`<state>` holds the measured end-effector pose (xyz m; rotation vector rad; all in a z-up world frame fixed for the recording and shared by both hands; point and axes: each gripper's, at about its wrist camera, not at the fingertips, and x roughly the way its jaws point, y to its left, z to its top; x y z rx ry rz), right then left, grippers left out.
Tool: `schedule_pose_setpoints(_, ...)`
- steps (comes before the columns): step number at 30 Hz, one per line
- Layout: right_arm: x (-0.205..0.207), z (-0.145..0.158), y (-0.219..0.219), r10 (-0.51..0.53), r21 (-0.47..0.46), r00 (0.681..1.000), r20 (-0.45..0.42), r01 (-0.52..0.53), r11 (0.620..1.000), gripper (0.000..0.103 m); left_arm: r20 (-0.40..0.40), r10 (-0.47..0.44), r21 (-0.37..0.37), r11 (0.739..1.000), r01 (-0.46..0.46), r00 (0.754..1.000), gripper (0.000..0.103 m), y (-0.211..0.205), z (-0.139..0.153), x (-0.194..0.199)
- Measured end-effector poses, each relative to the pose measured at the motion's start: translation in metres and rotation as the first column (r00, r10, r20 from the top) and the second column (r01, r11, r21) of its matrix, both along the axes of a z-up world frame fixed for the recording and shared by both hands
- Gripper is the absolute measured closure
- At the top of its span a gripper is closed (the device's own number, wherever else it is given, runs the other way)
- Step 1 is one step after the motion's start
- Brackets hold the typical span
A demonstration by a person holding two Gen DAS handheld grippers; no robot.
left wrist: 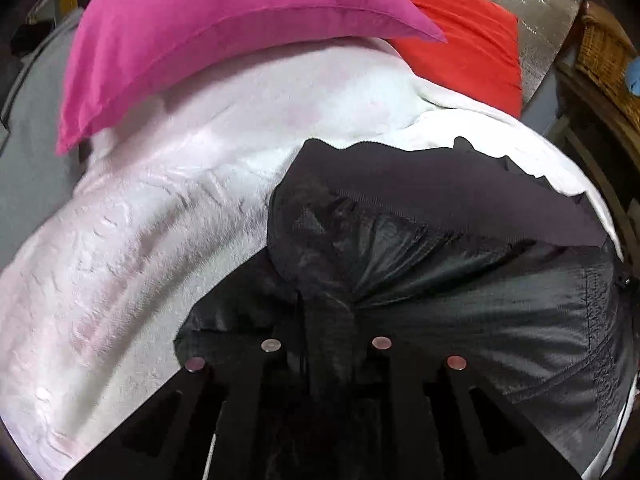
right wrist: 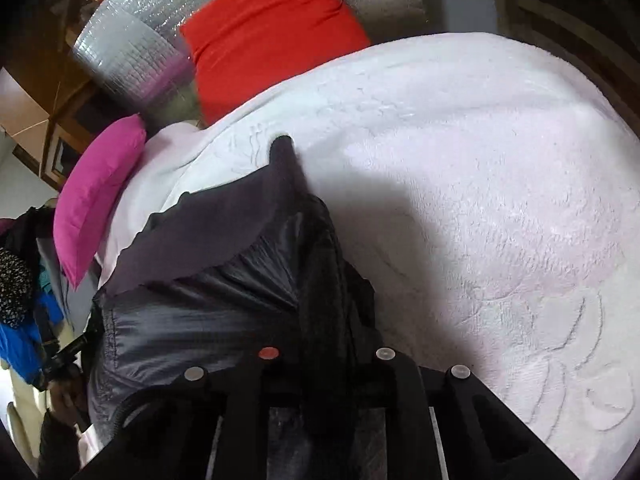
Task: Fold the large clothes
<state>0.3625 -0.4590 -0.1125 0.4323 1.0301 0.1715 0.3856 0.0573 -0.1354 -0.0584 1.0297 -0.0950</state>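
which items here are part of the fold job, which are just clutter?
In the job:
black jacket
left gripper, shut on the jacket's fabric
right gripper, shut on the jacket's fabric
white blanket, the surface under the jacket

Lying about:
pink pillow
red pillow
silver foil mat
wicker basket

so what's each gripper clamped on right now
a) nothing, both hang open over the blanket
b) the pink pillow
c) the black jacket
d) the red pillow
c: a bunched fold of the black jacket runs between the fingers of the left gripper and the right gripper, while both pillows lie far off on the white blanket.
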Motion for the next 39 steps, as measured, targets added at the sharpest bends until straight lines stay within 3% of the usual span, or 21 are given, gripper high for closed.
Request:
schedule_pose_setpoints(2, -0.003, 0.008, 0.001, -0.025, 0.001, 1.0, 0.0, 0.025, 1.0, 0.076, 0.011, 0.026, 0.032, 0.999, -0.026, 1.0, 0.071, 0.0, 0.011, -0.001)
schedule_pose_setpoints(3, -0.008, 0.015, -0.001, -0.04, -0.004, 0.999, 0.008, 0.04, 0.999, 0.063, 0.034, 0.037, 0.037, 0.999, -0.038, 0.999, 0.066, 0.001, 0.019, -0.007)
schedule_pose_setpoints(4, -0.011, 0.023, -0.003, -0.053, -0.017, 0.998, 0.031, 0.054, 0.998, 0.043, 0.06, 0.047, 0.041, 0.998, -0.049, 0.997, 0.061, 0.002, 0.028, -0.011)
schedule_pose_setpoints(6, -0.016, 0.043, -0.001, -0.064, -0.063, 0.992, 0.106, 0.071, 0.995, 0.021, 0.103, 0.046, 0.046, 0.998, -0.051, 0.994, 0.035, 0.001, 0.04, -0.016)
schedule_pose_setpoints(8, -0.008, 0.049, 0.002, -0.042, -0.066, 0.993, 0.111, 0.05, 0.997, 0.021, 0.133, 0.013, 0.048, 0.999, -0.02, 0.991, 0.032, -0.005, 0.047, -0.014)
schedule_pose_setpoints(13, 0.033, 0.033, 0.018, 0.039, -0.089, 0.999, 0.02, -0.038, 0.995, 0.023, 0.055, -0.046, 0.061, 0.997, 0.042, 0.997, 0.032, -0.018, 0.028, 0.014)
schedule_pose_setpoints(14, 0.039, 0.029, 0.024, 0.061, -0.083, 0.998, 0.005, -0.061, 0.995, 0.028, 0.032, -0.04, 0.079, 0.996, 0.037, 0.999, 0.06, -0.02, 0.022, 0.019)
schedule_pose_setpoints(15, 0.041, 0.028, 0.028, 0.088, -0.087, 0.996, -0.001, -0.088, 0.992, 0.07, 0.0, -0.017, 0.12, 0.993, 0.017, 1.0, 0.095, -0.022, 0.017, 0.024)
schedule_pose_setpoints(16, 0.042, 0.032, 0.039, 0.116, -0.16, 0.993, -0.003, -0.115, 0.98, 0.093, 0.02, -0.002, 0.107, 0.994, 0.0, 1.0, 0.095, -0.018, 0.02, 0.022)
schedule_pose_setpoints(18, 0.03, 0.045, 0.05, 0.145, -0.268, 0.987, 0.066, -0.123, 0.956, 0.095, 0.073, 0.009, 0.113, 0.993, -0.018, 0.997, 0.096, -0.016, 0.021, 0.021)
schedule_pose_setpoints(19, 0.029, 0.045, 0.045, 0.124, -0.312, 0.988, 0.087, -0.091, 0.946, 0.095, 0.059, 0.008, 0.13, 0.991, -0.015, 0.998, 0.095, -0.015, 0.011, 0.025)
schedule_pose_setpoints(21, 0.04, 0.02, 0.022, 0.045, -0.234, 0.999, 0.007, -0.042, 0.971, 0.095, 0.01, 0.032, 0.111, 0.993, -0.032, 0.999, 0.094, -0.013, -0.007, 0.034)
schedule_pose_setpoints(22, 0.04, 0.012, 0.02, 0.031, -0.221, 1.0, 0.002, -0.029, 0.975, 0.095, 0.023, 0.044, 0.11, 0.993, -0.047, 0.999, 0.093, -0.014, -0.006, 0.035)
schedule_pose_setpoints(24, 0.037, 0.013, 0.027, 0.027, -0.259, 1.0, 0.015, -0.022, 0.966, 0.094, 0.014, 0.067, 0.116, 0.991, -0.068, 0.998, 0.09, -0.016, -0.005, 0.037)
schedule_pose_setpoints(26, 0.034, 0.017, 0.021, -0.02, -0.222, 1.0, 0.007, 0.021, 0.975, 0.089, 0.018, 0.076, 0.125, 0.989, -0.077, 0.997, 0.085, -0.018, 0.001, 0.034)
schedule_pose_setpoints(28, 0.027, 0.025, 0.021, -0.037, -0.218, 0.999, 0.009, 0.038, 0.975, 0.07, 0.037, 0.086, 0.122, 0.988, -0.09, 0.996, 0.075, -0.017, 0.014, 0.024)
schedule_pose_setpoints(29, 0.022, 0.032, 0.021, -0.04, -0.238, 0.999, 0.018, 0.043, 0.97, 0.062, 0.039, 0.094, 0.124, 0.988, -0.098, 0.995, 0.062, -0.014, 0.019, 0.019)
schedule_pose_setpoints(30, 0.011, 0.042, 0.021, -0.047, -0.271, 0.998, 0.045, 0.057, 0.961, 0.041, 0.046, 0.1, 0.127, 0.986, -0.105, 0.994, 0.052, -0.012, 0.026, 0.013)
schedule_pose_setpoints(31, -0.002, 0.056, 0.021, -0.054, -0.293, 0.994, 0.091, 0.079, 0.953, 0.035, 0.067, 0.106, 0.132, 0.985, -0.114, 0.992, 0.048, -0.012, 0.037, 0.002)
schedule_pose_setpoints(33, -0.029, 0.079, 0.031, -0.038, -0.299, 0.987, 0.158, 0.085, 0.95, 0.035, 0.121, 0.12, 0.13, 0.982, -0.136, 0.985, 0.04, -0.012, 0.05, -0.019)
schedule_pose_setpoints(39, -0.099, 0.1, 0.098, 0.107, -0.353, 0.961, 0.257, -0.01, 0.936, 0.03, 0.15, 0.068, 0.098, 0.992, -0.083, 0.986, 0.039, -0.042, 0.061, -0.078)
